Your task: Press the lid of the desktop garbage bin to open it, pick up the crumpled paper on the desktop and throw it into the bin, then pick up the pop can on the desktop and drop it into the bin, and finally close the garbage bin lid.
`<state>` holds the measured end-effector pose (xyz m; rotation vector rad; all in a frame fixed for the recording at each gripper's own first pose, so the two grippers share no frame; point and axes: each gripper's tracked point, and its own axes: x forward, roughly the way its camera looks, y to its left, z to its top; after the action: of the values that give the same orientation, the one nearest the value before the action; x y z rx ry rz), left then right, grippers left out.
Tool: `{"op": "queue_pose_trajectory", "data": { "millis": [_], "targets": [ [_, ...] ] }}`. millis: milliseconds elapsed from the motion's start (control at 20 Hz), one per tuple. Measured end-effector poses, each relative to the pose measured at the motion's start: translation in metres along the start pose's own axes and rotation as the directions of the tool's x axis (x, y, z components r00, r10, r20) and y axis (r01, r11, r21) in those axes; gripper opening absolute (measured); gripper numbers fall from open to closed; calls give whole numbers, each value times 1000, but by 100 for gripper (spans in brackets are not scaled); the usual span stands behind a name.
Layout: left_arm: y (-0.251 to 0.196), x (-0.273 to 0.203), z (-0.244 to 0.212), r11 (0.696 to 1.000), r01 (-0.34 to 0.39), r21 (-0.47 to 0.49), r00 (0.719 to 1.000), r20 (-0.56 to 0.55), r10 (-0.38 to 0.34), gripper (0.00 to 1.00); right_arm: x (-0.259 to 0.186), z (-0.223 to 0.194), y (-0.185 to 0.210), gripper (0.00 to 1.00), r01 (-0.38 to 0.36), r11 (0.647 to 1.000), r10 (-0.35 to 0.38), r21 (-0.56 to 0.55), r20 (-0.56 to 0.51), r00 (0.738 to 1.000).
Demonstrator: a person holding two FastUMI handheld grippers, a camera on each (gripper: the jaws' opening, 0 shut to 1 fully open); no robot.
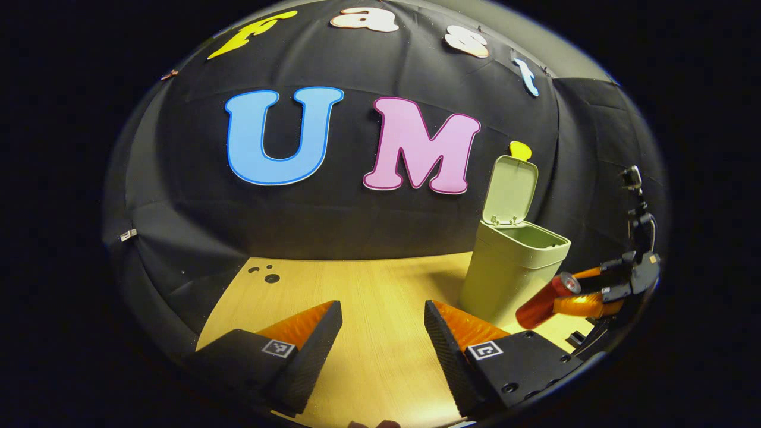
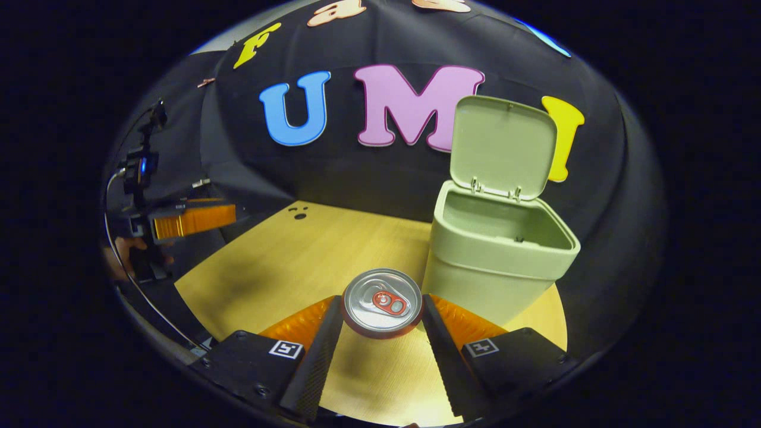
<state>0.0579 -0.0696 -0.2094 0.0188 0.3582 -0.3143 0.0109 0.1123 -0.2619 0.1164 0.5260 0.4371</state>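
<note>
**Can gripped, bin open**

Your right gripper [image 2: 382,324] is clamped on the red aluminium pop can [image 2: 382,303]: both fingers press its sides, and the silver top with its pull tab faces the camera in the right gripper view. In the left gripper view you see the same can [image 1: 544,302] from the side, tilted, held above the light wooden tabletop [image 1: 368,297], with the right gripper [image 1: 585,297] behind it at the far right.

The pale green plastic desktop bin [image 2: 493,261] stands just beyond and right of the can. Its hinged lid [image 2: 502,145] is swung upright and the mouth is open. From the right gripper view the interior is dark; you can't tell what lies inside.

Your left gripper [image 1: 383,324] has its jaws wide apart, nothing between them, over bare table. The bin [image 1: 511,273] sits to its right near the table's right edge, lid [image 1: 510,190] up.

Room: open wood stretches left of the bin toward the back edge, where a few small dark holes [image 1: 270,274] mark the tabletop. In the right gripper view the left gripper [image 2: 193,220] hangs far left past the table's left edge, well apart from the can, with a hand [image 2: 128,255] under it.
</note>
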Motion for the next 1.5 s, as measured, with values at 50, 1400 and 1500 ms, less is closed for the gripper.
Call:
{"op": "queue_pose_trajectory", "data": {
  "millis": [50, 1400, 1500],
  "targets": [
    [-1, 0, -1, 1000, 0, -2, 1000, 1, 0, 90, -3, 14, -2, 83, 3, 1000, -3, 1, 26, 1000],
    [4, -2, -8, 993, -100, -55, 994, -44, 98, 90, 58, 80, -123, 83, 171, 985, -172, 12, 82, 982],
    [2, -3, -9, 991, -117, -67, 992, -49, 114, 90, 62, 77, -125, 83, 165, 986, -165, 15, 70, 984]
  ]
}}
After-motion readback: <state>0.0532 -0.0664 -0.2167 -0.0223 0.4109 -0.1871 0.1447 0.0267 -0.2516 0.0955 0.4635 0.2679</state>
